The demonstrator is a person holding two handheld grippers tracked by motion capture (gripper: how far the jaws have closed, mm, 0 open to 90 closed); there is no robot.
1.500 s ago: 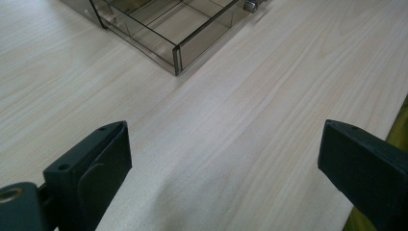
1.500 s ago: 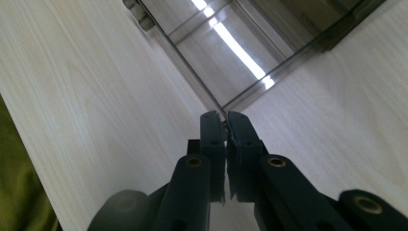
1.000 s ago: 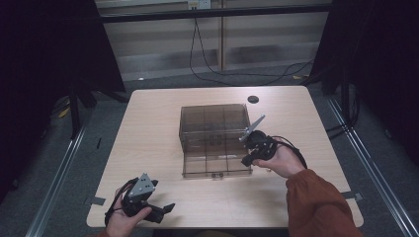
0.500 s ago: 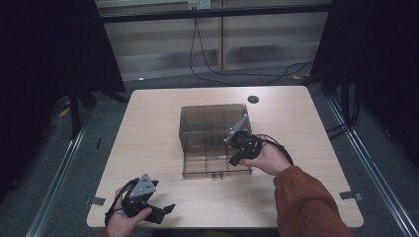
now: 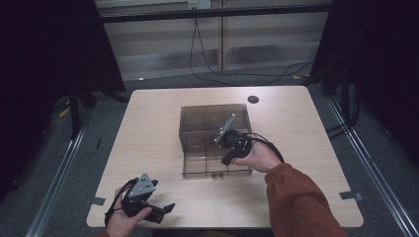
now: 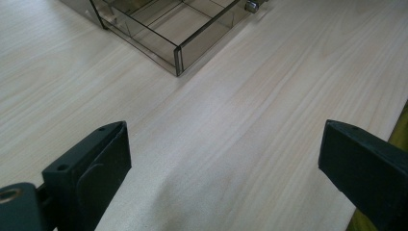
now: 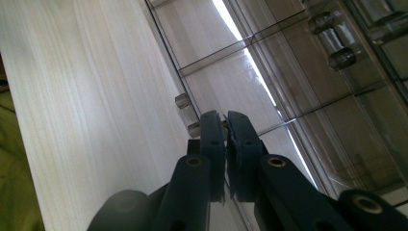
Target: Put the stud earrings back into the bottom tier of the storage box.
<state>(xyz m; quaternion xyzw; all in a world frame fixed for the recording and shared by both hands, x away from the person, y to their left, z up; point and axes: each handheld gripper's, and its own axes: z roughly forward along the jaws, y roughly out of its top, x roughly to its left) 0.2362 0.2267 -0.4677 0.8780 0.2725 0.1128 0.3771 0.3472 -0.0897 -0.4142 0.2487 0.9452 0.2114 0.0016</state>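
Pinching the front wall of the smoky drawer at mid-counter, the right tongs should move straight and level; left tongs rest spread near the front-left corner.

The drawer box stands mid-desk, its drawer pulled toward the person; the right hand-held gripper hangs over the drawer; the left hand-held gripper sits near the desk's front-left edge.

Smoke-brown see-through drawer box. Pale wood-grain table, fine streaks. Black grippers: left gripper, right gripper, each with a grey plate. Rust-orange sleeve. Black cables.
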